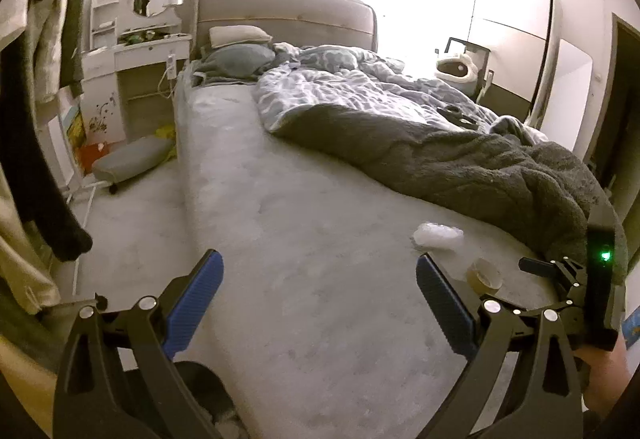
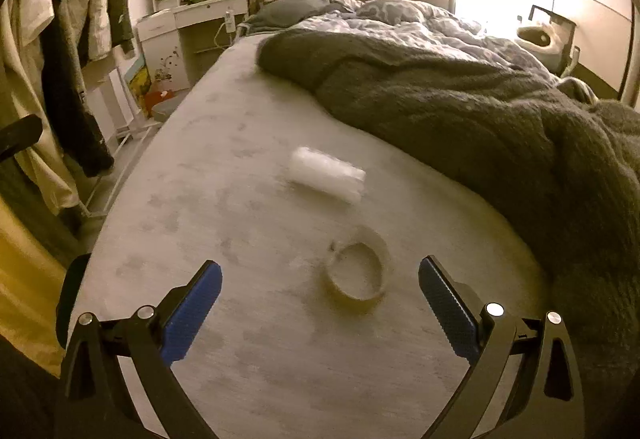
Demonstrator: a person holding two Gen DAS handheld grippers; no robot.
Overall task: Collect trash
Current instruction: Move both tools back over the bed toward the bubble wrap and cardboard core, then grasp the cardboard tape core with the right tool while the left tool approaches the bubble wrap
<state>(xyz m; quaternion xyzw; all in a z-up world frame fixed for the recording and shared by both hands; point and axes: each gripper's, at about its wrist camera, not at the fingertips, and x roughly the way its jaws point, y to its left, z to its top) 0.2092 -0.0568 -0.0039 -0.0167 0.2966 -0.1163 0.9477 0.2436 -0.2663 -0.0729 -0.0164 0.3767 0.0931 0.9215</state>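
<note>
Both grippers, left (image 1: 320, 303) and right (image 2: 320, 305), jaws released, empty, over bed (image 2: 240, 339); tape ring (image 2: 357, 266) near, clear plastic wrapper (image 2: 327, 175) farther.

left gripper (image 1: 319, 285): fingers spread wide, empty | right gripper (image 2: 320, 289): fingers spread wide, empty

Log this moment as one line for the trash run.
phase: approach | left claw: open, empty | right claw: open, over tape ring | white plastic wad: on bed, beyond ring | collected: nothing visible
</note>
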